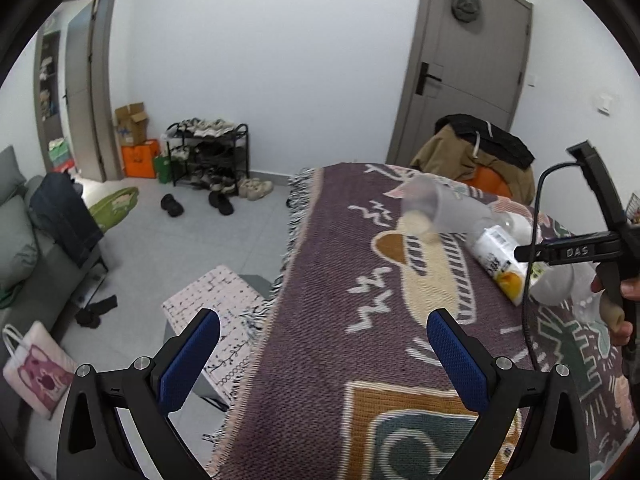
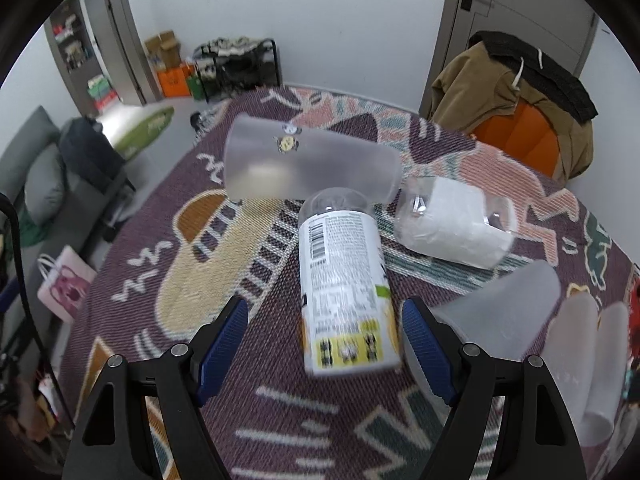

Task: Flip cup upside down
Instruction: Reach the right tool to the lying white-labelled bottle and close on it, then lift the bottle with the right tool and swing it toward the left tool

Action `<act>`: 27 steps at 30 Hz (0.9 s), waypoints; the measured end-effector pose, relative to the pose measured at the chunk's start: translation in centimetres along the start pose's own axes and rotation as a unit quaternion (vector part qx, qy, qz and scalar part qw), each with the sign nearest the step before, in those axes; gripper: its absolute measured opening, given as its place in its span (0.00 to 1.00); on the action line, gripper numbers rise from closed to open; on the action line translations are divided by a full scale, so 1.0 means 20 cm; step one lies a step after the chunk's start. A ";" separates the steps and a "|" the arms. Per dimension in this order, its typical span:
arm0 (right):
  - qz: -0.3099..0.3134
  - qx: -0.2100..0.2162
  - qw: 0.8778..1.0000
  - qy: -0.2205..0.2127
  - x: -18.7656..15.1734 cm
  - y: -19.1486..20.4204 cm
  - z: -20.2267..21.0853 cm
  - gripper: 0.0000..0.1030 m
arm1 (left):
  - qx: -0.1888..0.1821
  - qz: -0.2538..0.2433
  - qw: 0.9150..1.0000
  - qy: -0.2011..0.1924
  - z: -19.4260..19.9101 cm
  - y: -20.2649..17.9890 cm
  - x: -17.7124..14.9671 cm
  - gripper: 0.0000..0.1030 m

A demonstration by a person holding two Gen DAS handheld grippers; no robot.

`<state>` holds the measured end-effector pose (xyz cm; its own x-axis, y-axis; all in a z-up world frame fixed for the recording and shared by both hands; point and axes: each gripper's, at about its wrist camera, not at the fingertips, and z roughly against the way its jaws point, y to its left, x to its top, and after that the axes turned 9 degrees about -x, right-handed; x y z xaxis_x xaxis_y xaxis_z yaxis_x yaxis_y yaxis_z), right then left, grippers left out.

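A frosted translucent cup lies on its side on the patterned cloth, its mouth to the left; it also shows in the left wrist view. A white labelled bottle lies in front of it, between the fingers of my open, empty right gripper. A clear container with white paper lies to the right. Another frosted cup stands upside down by the right finger. My left gripper is open and empty over the cloth's left edge. The right gripper's body shows at the right of the left wrist view.
More frosted cups stand at the far right. A chair with a brown jacket stands behind the table. A small stool, a sofa, a shoe rack and shoes are on the floor to the left.
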<state>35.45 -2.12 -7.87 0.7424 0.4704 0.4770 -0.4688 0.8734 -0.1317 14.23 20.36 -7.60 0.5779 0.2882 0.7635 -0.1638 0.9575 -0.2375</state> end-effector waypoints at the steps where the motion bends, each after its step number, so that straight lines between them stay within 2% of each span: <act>1: 0.006 -0.009 1.000 0.007 0.02 0.02 -0.03 0.78 | 0.001 0.006 1.000 0.002 -0.01 0.02 0.00 1.00; 9: 0.031 -0.061 0.996 0.060 0.08 0.08 -0.28 0.77 | -0.003 0.018 1.000 0.020 -0.05 0.06 -0.04 1.00; 11: 0.044 -0.097 0.993 0.058 0.08 0.09 -0.31 0.62 | -0.001 0.014 1.000 0.020 -0.04 0.05 -0.05 1.00; 12: 0.041 -0.097 0.993 0.059 0.08 0.09 -0.31 0.62 | -0.001 0.014 1.000 0.020 -0.04 0.05 -0.05 1.00; 16: 0.013 -0.047 0.997 0.059 0.08 0.04 -0.25 0.61 | 0.000 0.014 1.000 0.015 -0.02 0.05 -0.05 1.00; 27: -0.019 0.015 1.000 0.007 -0.03 -0.08 0.13 0.61 | -0.013 0.000 1.000 0.001 0.03 -0.08 -0.02 1.00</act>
<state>34.54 -4.08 -5.59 0.7670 0.4385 0.4685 -0.4541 0.8868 -0.0866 13.79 18.72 -7.09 0.5797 0.2884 0.7621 -0.1432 0.9568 -0.2532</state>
